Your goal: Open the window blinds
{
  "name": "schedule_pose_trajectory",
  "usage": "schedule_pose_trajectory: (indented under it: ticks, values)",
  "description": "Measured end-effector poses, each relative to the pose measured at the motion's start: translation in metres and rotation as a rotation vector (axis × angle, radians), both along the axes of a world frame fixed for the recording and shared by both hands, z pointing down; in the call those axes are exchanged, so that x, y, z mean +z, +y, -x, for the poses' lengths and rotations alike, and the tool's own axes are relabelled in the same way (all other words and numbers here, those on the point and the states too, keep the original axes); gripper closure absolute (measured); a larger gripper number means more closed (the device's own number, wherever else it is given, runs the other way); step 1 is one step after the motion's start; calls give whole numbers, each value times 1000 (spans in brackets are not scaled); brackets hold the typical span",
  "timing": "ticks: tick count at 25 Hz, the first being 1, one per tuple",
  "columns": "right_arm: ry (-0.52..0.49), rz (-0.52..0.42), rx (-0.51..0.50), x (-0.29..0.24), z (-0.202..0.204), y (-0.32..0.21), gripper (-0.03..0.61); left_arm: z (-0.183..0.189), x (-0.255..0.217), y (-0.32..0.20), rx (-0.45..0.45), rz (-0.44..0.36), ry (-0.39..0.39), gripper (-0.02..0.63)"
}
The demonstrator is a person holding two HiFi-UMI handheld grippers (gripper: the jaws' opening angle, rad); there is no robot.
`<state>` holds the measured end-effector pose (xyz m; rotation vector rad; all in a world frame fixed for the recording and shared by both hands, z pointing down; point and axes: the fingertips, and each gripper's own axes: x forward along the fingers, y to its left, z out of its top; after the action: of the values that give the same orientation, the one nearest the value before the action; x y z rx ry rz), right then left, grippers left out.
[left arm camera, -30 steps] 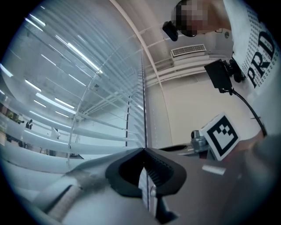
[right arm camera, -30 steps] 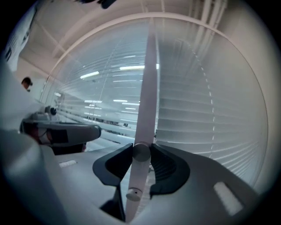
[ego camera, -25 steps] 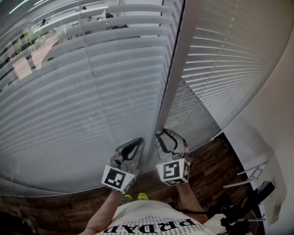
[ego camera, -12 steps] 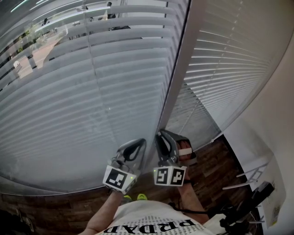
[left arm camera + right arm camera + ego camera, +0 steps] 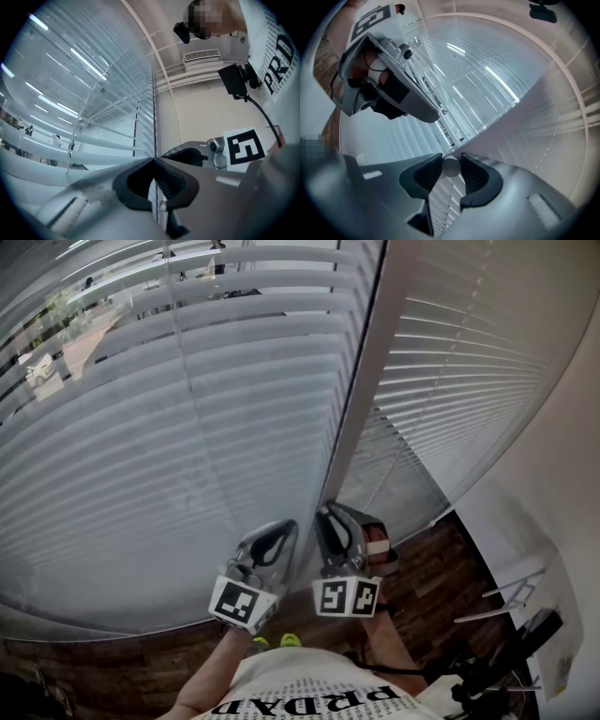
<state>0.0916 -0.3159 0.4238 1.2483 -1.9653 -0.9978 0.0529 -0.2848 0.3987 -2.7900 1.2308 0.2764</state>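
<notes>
Up against the frame post (image 5: pixel 361 381), the blinds (image 5: pixel 141 474) have their round whitish wand end (image 5: pixel 451 168) clamped in the right claw (image 5: pixel 451 158), so I'd roll it slowly with a firm grip. The left claw (image 5: pixel 153 160) is pinched closed on nothing I can make out. Slats (image 5: pixel 234 409) look pale and tilted nearly shut, with the street (image 5: pixel 42 362) peeking through up top.

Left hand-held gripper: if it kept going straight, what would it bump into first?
Probably the blind slats, right at their edge beside the white window post. The left hand-held gripper points there, though depth is unclear.
</notes>
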Motion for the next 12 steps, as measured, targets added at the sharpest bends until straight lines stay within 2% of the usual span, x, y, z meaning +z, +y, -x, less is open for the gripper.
schedule_pose_trajectory:
  ticks: [12]
  values:
    - [-133,38,-5,-2,-2,0,456,1,-2,1,-1,-1,-3,621]
